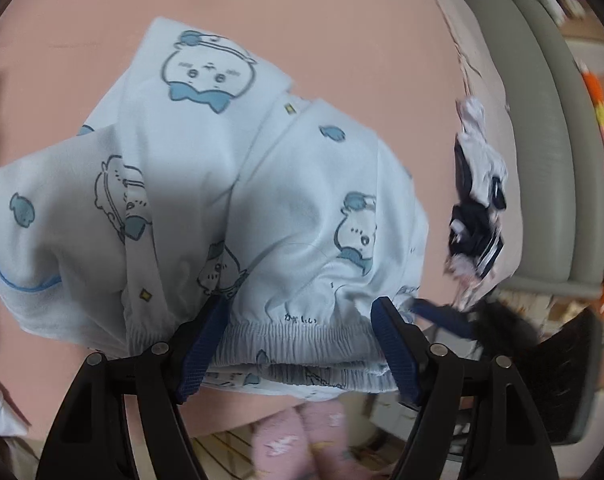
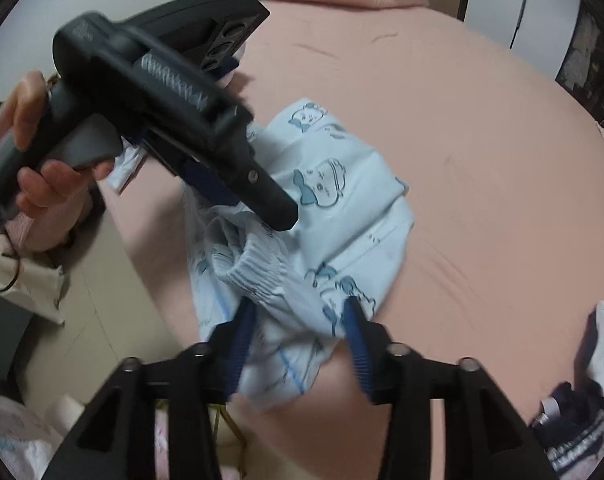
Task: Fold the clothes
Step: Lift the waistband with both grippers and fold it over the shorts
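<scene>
While our left tool [image 1: 299,344] and right tool [image 2: 297,344] gape around the pyjama trousers [image 1: 205,200], gripping nothing, their waistband [image 1: 302,340] runs crosswise between both.

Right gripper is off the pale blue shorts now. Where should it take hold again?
Grip the shorts at the gathered elastic waistband, coming down from the near edge: it is the thick bunched ridge just ahead of the open right gripper.

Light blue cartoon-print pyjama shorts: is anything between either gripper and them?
Nothing visible. The light blue cartoon-print pyjama shorts lie directly on the pink bed sheet, waistband between the open left gripper fingers. The right gripper straddles the fabric too, uncovered.
</scene>
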Demonstrator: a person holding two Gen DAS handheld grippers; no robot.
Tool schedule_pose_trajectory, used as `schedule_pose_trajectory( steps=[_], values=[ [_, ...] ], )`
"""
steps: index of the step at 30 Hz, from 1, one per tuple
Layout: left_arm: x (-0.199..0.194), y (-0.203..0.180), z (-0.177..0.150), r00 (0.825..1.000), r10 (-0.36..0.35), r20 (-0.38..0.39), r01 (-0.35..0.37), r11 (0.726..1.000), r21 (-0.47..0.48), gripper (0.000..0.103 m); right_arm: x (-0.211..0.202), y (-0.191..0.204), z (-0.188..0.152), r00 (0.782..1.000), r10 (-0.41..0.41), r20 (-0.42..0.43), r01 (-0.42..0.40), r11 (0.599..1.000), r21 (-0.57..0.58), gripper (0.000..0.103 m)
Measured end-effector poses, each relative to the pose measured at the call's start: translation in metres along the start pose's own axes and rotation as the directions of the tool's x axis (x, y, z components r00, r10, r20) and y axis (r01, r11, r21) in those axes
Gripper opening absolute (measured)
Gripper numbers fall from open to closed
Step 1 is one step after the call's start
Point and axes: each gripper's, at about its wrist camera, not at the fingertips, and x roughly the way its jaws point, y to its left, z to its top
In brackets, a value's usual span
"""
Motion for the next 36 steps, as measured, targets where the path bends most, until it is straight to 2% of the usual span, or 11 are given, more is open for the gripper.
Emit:
schedule_pose_trajectory(
  steps=[4,8,14,18,21,25,30,32,36],
  values=[
    [-0.002,-0.008,-0.011,0.998,0.048,0.045,-0.052,0.992,0.113,0.073,-0.017,0.005,0.001,1.0,-0.001,0.004,0.0,1.0,0.031,0.055],
    [-0.002,-0.012,-0.021,0.992,0.094,0.086,-0.109,0.974,0.2,0.073,-0.027,-0.004,0.012,1.0,-0.018,0.021,0.015,0.993,0.117,0.057],
    [-0.004,-0.007,-0.032,0.986,0.078,0.146,-0.113,0.963,0.245,0.073,-0.008,-0.029,0.027,0.995,-0.098,0.003,0.096,0.975,0.201,0.058],
    [-0.005,-0.008,-0.045,0.978,0.101,0.183,-0.156,0.936,0.315,0.073,0.022,-0.042,0.022,0.997,-0.066,-0.046,0.076,0.959,0.275,0.058],
    [-0.007,-0.009,-0.053,0.973,0.113,0.203,-0.18,0.919,0.352,0.073,0.043,-0.049,0.007,0.997,0.003,-0.078,0.025,0.936,0.352,0.058],
    [-0.012,-0.012,-0.064,0.961,0.145,0.234,-0.225,0.904,0.362,0.073,0.051,-0.055,-0.011,0.998,0.041,-0.037,-0.02,0.895,0.446,0.061],
    [-0.035,-0.017,-0.072,0.948,0.157,0.277,-0.249,0.909,0.335,0.073,0.046,-0.063,-0.015,0.998,0.068,-0.01,-0.054,0.871,0.489,0.062],
    [-0.051,-0.014,-0.07,0.946,0.13,0.298,-0.234,0.909,0.345,0.073,0.041,-0.067,-0.016,0.996,0.093,0.007,-0.083,0.861,0.502,0.062],
    [-0.07,0.014,-0.059,0.953,0.064,0.298,-0.148,0.951,0.272,0.073,0.039,-0.079,-0.023,0.983,0.171,0.075,-0.183,0.809,0.559,0.072]
  ],
)
